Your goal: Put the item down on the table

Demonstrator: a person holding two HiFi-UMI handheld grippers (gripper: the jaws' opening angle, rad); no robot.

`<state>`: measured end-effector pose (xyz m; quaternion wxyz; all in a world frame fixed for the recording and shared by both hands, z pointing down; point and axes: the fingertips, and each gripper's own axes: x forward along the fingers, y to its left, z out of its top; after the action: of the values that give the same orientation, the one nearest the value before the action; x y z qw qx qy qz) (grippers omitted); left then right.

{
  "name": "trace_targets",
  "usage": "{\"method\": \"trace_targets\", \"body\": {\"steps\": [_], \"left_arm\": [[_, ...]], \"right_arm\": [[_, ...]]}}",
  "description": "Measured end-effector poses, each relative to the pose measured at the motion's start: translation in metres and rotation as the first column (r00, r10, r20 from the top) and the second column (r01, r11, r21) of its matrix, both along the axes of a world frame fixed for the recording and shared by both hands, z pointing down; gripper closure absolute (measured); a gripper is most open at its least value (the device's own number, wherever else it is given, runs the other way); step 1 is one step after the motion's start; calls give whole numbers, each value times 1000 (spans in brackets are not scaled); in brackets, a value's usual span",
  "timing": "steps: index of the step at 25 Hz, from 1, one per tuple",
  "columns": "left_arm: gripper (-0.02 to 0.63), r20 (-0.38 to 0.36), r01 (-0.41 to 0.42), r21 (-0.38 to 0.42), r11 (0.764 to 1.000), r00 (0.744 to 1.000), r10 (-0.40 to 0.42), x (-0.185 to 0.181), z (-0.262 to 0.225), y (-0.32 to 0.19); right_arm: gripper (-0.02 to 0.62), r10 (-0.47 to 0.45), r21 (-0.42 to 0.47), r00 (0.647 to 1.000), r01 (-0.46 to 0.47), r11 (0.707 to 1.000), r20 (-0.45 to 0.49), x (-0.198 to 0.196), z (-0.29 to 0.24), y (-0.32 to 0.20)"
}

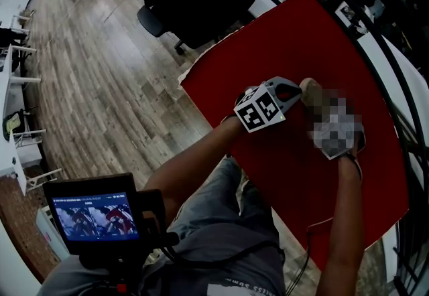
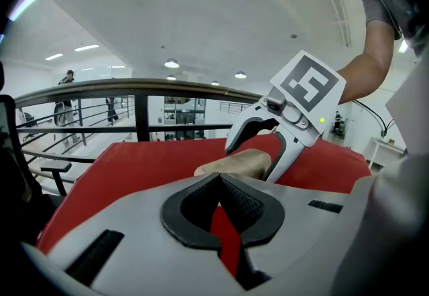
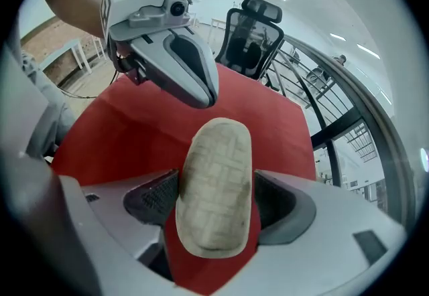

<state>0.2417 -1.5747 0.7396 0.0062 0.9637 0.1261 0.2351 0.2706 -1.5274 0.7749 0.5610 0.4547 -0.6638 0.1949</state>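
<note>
While right gripper (image 3: 216, 199) stands wide around tan sole-shaped item (image 3: 218, 167) on red table (image 3: 134, 134), left gripper (image 2: 218, 181) pinched closed, empty.

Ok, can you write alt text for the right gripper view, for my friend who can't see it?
A beige slipper, sole facing the camera, sits between the right gripper's open jaws above a red table. The left gripper hovers just beyond it, jaws shut.

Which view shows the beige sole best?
The right gripper view: the sole fills the middle, its tread pattern plain, lying on the red table inside the open right claw. The left gripper view shows the sole only side-on, partly hidden. The head view shows just its tan tip.
</note>
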Motion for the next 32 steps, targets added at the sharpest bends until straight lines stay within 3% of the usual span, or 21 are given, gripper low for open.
{"method": "trace_targets", "body": {"steps": [12,20,25,28,32], "left_arm": [[601,-41,31,50,998,999,-29,-34,-82,19],[601,-110,63,92,994,992,-53,-25,-126,9],[601,-192,120,87,989,976,-101,-53,-199,44],[601,-240,183,63,981,957,-163,-72,-232,53],[601,-268,226,90,970,943,-195,-81,-258,61]], "right_arm": [[290,20,57,999,-22,998,33,-30,-69,28],[290,72,161,996,-79,984,53,-14,-103,18],[291,120,347,986,-155,925,120,-50,-184,43],[292,90,476,987,-144,868,136,-69,-231,48],[296,51,588,991,-116,800,125,-73,-278,53]]}}
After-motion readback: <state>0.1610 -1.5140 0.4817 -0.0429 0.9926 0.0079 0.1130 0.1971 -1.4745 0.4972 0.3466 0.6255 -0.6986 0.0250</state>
